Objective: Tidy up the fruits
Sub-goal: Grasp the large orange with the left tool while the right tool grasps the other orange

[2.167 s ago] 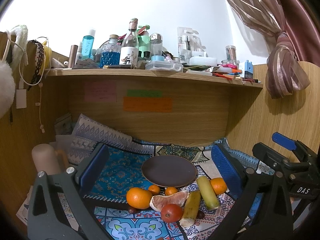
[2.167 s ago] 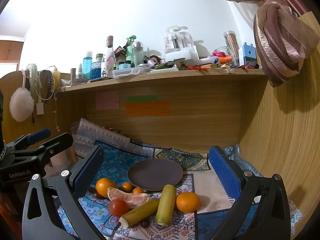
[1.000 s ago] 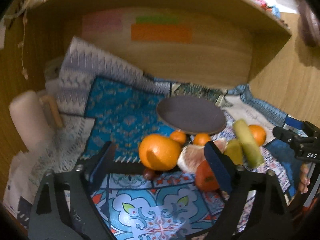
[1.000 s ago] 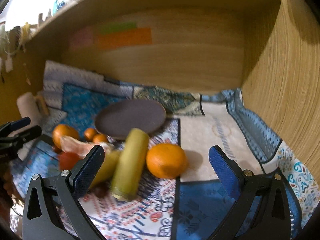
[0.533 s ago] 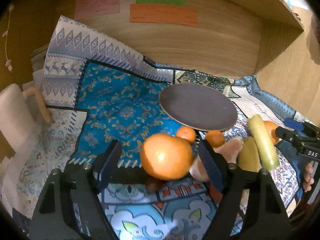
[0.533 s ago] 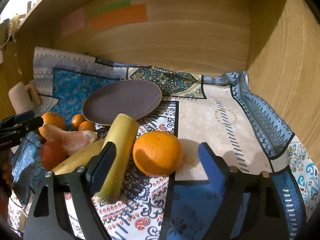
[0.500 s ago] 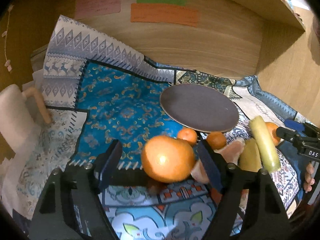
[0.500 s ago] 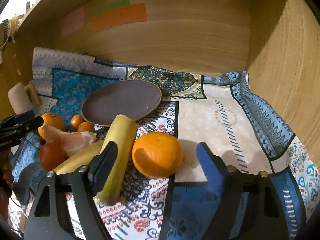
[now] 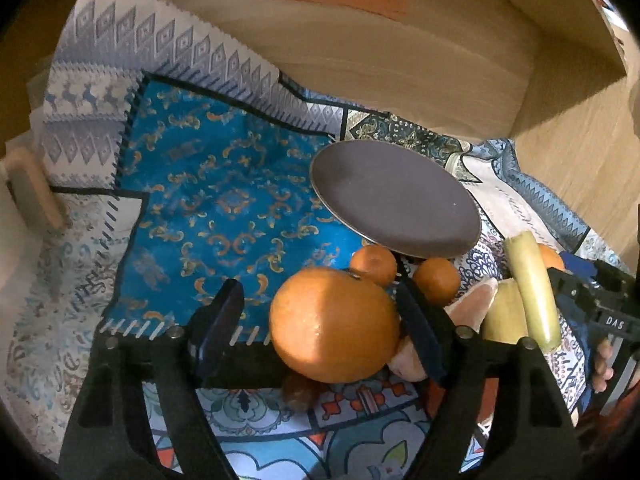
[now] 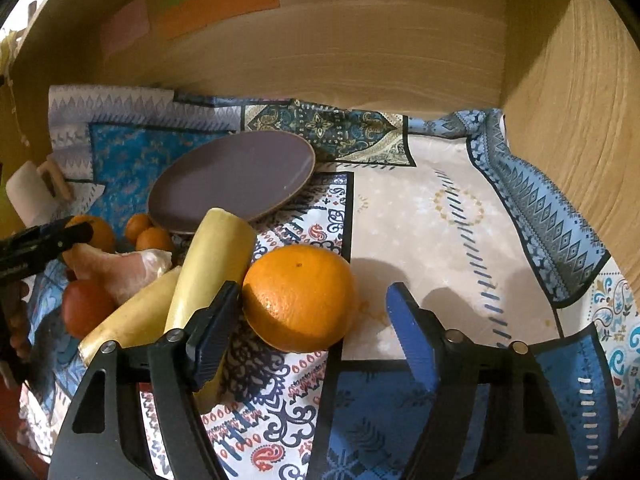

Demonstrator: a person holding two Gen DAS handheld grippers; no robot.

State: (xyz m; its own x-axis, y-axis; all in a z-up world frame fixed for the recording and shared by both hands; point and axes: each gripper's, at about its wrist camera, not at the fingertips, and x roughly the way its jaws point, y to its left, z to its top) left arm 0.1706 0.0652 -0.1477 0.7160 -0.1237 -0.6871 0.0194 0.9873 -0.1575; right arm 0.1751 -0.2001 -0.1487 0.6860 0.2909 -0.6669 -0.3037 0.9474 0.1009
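A dark brown plate (image 9: 394,194) lies on the patterned cloth, also in the right wrist view (image 10: 232,176). My left gripper (image 9: 320,320) is open around a large orange (image 9: 334,324), its right pad against the fruit. Two small tangerines (image 9: 374,264) lie behind it, with a peeled grapefruit piece (image 9: 472,304) and two yellow-green fruit pieces (image 9: 530,284) to the right. My right gripper (image 10: 314,320) is open around a second large orange (image 10: 298,298), its left pad close to it. A red tomato (image 10: 86,306) lies at the left.
Wooden walls close the back (image 10: 320,52) and right side (image 10: 580,100). A white roll with a wooden handle (image 9: 28,192) stands at the left. The patterned cloth (image 9: 224,196) covers the desk. The other gripper shows at each view's edge (image 9: 600,300).
Both grippers have moved forward and down to the fruits. Each now straddles a large orange, and the jaws have narrowed a little.
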